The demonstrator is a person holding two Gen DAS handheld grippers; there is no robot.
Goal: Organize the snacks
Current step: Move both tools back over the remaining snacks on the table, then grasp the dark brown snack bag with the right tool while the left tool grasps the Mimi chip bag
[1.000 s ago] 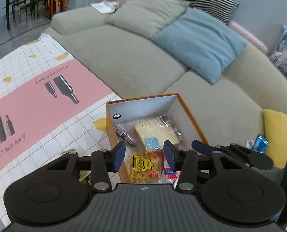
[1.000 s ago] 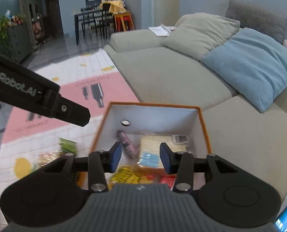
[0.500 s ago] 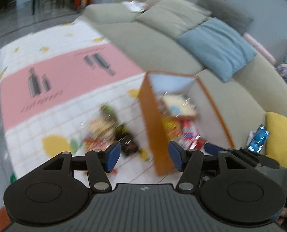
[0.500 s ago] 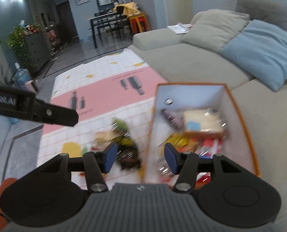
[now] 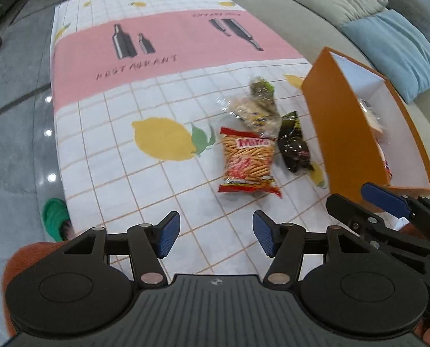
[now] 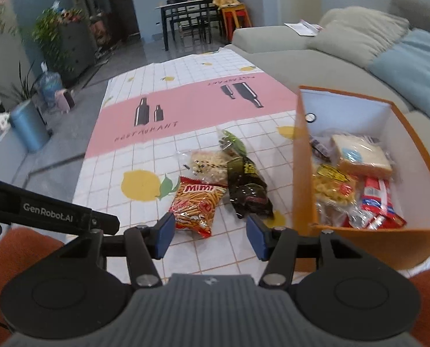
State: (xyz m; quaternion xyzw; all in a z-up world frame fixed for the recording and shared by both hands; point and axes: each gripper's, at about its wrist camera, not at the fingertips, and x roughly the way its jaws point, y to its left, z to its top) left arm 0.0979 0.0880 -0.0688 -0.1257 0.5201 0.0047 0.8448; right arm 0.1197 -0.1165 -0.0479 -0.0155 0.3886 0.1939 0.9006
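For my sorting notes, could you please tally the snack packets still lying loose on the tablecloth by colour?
Red-and-orange Mimi stick packet: 1
Black glossy foil packet: 1
Clear plastic packet of pale snacks: 1
Green crinkled packet: 1
Total: 4

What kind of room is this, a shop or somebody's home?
Most likely a home living room: a grey sofa with cushions runs along one side, a dining table with chairs stands further back, and potted plants line the wall. Snacks lie on a picnic-style cloth.
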